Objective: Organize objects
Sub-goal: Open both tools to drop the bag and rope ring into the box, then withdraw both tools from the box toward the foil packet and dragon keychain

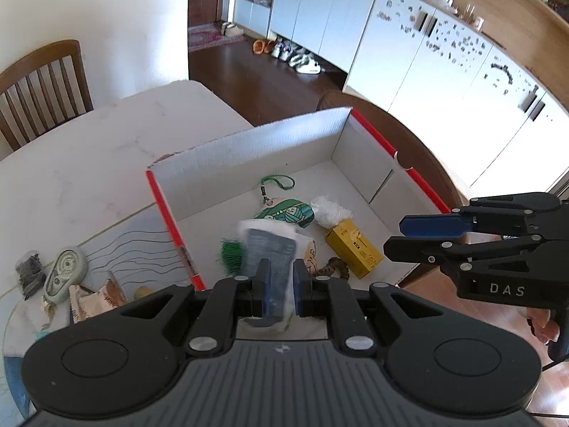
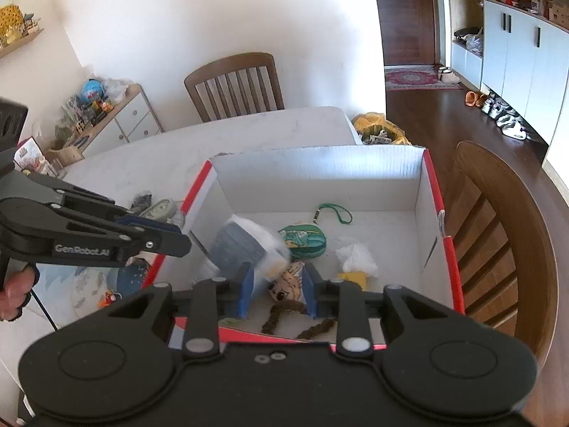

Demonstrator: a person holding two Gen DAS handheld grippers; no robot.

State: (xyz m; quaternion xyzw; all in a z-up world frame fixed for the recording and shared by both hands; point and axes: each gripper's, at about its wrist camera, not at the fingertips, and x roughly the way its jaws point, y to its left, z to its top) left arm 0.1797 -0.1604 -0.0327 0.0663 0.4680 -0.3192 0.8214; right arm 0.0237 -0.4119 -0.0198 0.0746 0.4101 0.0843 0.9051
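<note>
two claws: left claw grips a blurred blue-white packet; right claw half open, empty.
step: packet held over the box.
next: open and drop it inside.

Your left wrist camera sits close above the near left corner of the cardboard box, looking down and forward toward the white cabinets. Your right wrist camera hangs just over the box's near rim, facing the wooden chair and the wall. Both views share the box interior, the green pouch and part of the tabletop.
</note>
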